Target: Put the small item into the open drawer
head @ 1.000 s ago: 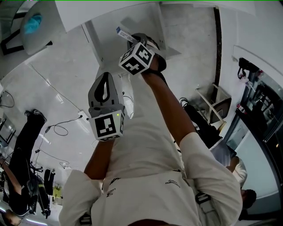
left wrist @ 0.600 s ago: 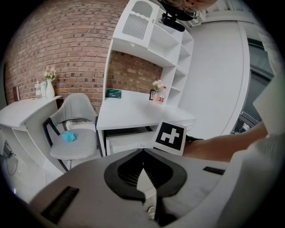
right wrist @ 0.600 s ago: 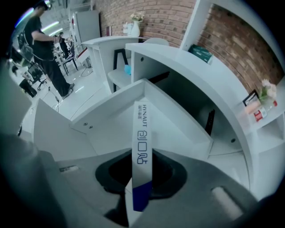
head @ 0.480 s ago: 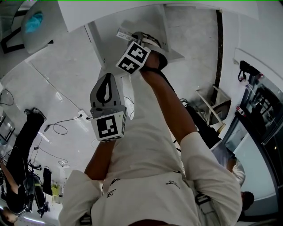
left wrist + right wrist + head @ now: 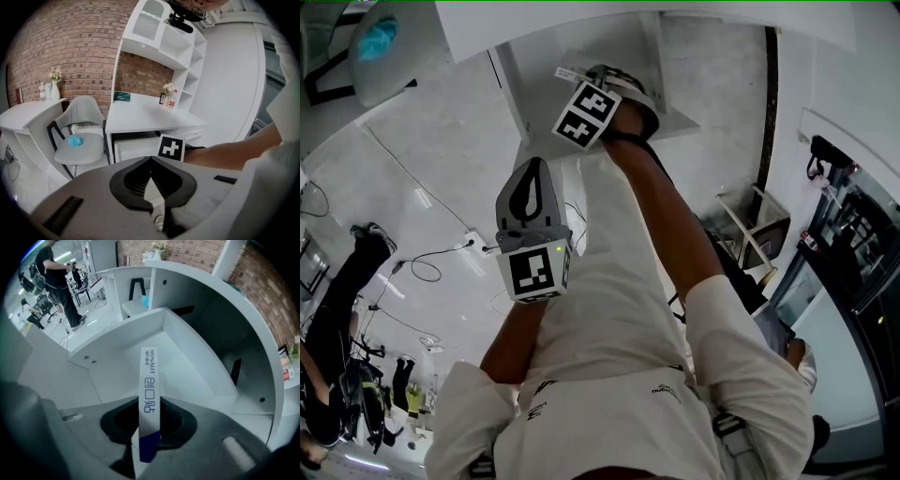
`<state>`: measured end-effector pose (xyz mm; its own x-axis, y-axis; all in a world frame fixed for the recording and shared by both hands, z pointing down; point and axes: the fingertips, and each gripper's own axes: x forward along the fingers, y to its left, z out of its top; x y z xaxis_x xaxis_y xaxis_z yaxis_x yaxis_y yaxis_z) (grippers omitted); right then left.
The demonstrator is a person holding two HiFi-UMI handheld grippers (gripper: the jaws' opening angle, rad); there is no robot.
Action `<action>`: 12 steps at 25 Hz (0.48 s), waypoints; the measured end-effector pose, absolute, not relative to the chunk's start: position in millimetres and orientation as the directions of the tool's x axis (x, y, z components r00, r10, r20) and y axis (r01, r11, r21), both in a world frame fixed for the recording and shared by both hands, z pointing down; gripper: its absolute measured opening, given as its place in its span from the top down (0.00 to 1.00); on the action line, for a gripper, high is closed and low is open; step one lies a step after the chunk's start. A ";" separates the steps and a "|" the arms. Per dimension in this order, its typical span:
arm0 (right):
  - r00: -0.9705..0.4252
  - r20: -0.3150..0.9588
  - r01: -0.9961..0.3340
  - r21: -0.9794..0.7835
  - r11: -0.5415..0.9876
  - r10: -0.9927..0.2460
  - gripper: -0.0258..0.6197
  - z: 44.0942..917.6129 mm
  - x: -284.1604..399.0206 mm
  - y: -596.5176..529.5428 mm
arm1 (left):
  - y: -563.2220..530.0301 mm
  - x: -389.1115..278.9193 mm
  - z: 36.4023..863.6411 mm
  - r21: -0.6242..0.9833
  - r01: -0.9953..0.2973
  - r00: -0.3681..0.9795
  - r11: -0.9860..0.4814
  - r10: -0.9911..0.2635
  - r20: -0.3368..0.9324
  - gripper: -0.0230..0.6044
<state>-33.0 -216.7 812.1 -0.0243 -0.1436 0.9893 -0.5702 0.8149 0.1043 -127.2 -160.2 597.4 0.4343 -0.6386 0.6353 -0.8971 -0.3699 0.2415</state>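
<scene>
The small item is a thin white box (image 5: 149, 391) with a blue end and printed letters. My right gripper (image 5: 149, 405) is shut on its blue end and points down into the open white drawer (image 5: 185, 363); the box's free end hangs above the drawer floor. In the head view the right gripper (image 5: 586, 84) is at the top, with the box (image 5: 566, 72) sticking out to the left, beside the drawer's wall (image 5: 664, 80). My left gripper (image 5: 532, 167) is held lower, away from the drawer. In its own view the left gripper (image 5: 151, 158) is shut with nothing between its tips.
A white desk (image 5: 140, 118) with a shelf unit (image 5: 161, 37) stands against a brick wall. A grey chair (image 5: 82, 140) carrying a blue object (image 5: 74, 140) is beside it. A person in dark clothes (image 5: 55, 273) stands further off. Cables (image 5: 427, 267) lie on the floor.
My right gripper has sunk a little toward the drawer and rolled slightly, still holding the box. The left gripper has kept its place.
</scene>
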 end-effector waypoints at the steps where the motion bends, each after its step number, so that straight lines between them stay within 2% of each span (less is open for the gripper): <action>1: -0.025 0.990 -0.568 0.099 0.817 -0.137 0.85 814.4 -33.2 -216.4 | -159.9 -127.8 598.0 0.242 -0.897 0.434 -0.369 -0.638 0.635 0.97; 12: -0.007 0.997 -0.513 0.066 0.856 -0.081 0.85 839.9 -38.1 -212.2 | -158.8 -138.4 600.9 0.239 -0.899 0.430 -0.366 -0.640 0.637 0.97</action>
